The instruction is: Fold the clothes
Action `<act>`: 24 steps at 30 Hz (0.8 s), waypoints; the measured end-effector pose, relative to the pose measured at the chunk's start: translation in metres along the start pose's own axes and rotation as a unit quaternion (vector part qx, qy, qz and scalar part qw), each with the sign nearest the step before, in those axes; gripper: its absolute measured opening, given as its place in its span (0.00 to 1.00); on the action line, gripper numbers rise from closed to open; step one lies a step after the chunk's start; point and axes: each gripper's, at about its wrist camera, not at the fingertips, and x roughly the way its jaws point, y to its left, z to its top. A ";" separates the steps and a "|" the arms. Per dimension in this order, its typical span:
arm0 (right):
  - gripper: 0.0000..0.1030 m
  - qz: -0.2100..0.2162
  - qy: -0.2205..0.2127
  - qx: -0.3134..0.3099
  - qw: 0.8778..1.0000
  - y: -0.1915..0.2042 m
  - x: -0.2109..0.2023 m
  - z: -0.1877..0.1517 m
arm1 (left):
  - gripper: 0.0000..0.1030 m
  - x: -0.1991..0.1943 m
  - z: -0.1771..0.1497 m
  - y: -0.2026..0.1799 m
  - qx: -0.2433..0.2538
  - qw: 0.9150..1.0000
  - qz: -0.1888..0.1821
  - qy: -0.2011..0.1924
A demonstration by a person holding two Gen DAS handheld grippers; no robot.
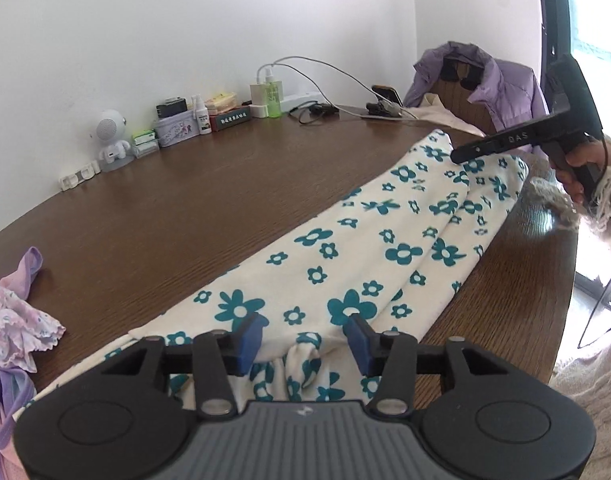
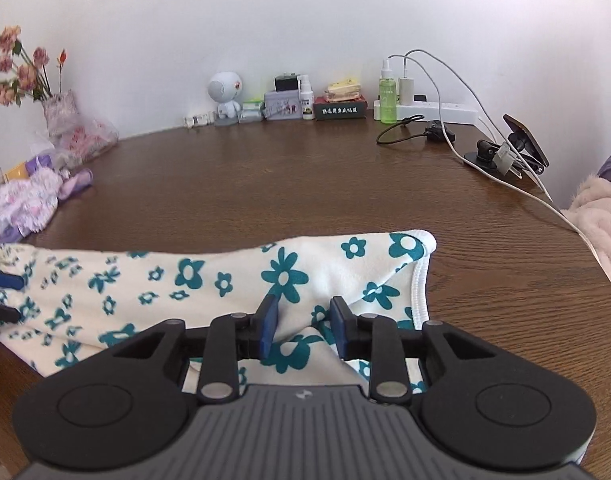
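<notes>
A cream garment with teal flowers (image 1: 385, 248) lies folded lengthwise along the near side of the brown table (image 1: 165, 208). My left gripper (image 1: 303, 336) stands open over its near end, and a bunch of the cloth rises between the blue pads (image 1: 249, 336). In the right wrist view the same garment (image 2: 209, 276) runs off to the left, with its hemmed end by my right gripper (image 2: 304, 326). That gripper is open, with a ridge of cloth between its fingers. From the left wrist view, the right gripper (image 1: 465, 154) hovers over the far end, held by a hand.
A lilac and pink garment (image 1: 13, 320) is heaped at the table's left. Along the wall stand a white robot figure (image 2: 225, 96), tins, bottles, a power strip (image 2: 437, 112) with cables and a phone holder (image 2: 513, 148). A purple jacket (image 1: 501, 84) hangs on a chair.
</notes>
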 end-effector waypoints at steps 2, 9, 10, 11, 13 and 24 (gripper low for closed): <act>0.42 0.001 -0.022 0.015 1.000 -0.001 -0.018 0.002 | 0.71 -0.011 0.003 0.000 -0.030 0.999 0.011 -0.022; 0.84 -0.051 -0.035 0.061 0.996 -0.011 -0.067 -0.012 | 0.91 -0.037 0.005 -0.008 -0.145 0.986 0.038 -0.068; 0.87 -0.056 -0.031 0.075 0.995 -0.015 -0.071 -0.017 | 0.91 -0.038 0.004 -0.010 -0.159 0.984 0.039 -0.072; 0.88 -0.058 -0.028 0.088 0.994 -0.017 -0.074 -0.021 | 0.91 -0.039 0.003 -0.013 -0.165 0.983 0.042 -0.074; 0.89 -0.060 -0.024 0.110 0.992 -0.021 -0.079 -0.030 | 0.91 -0.036 0.003 -0.020 -0.168 0.983 0.036 -0.071; 0.98 -0.054 -0.011 0.176 0.983 -0.026 -0.085 -0.050 | 0.93 -0.026 0.005 -0.049 -0.181 0.980 0.067 -0.050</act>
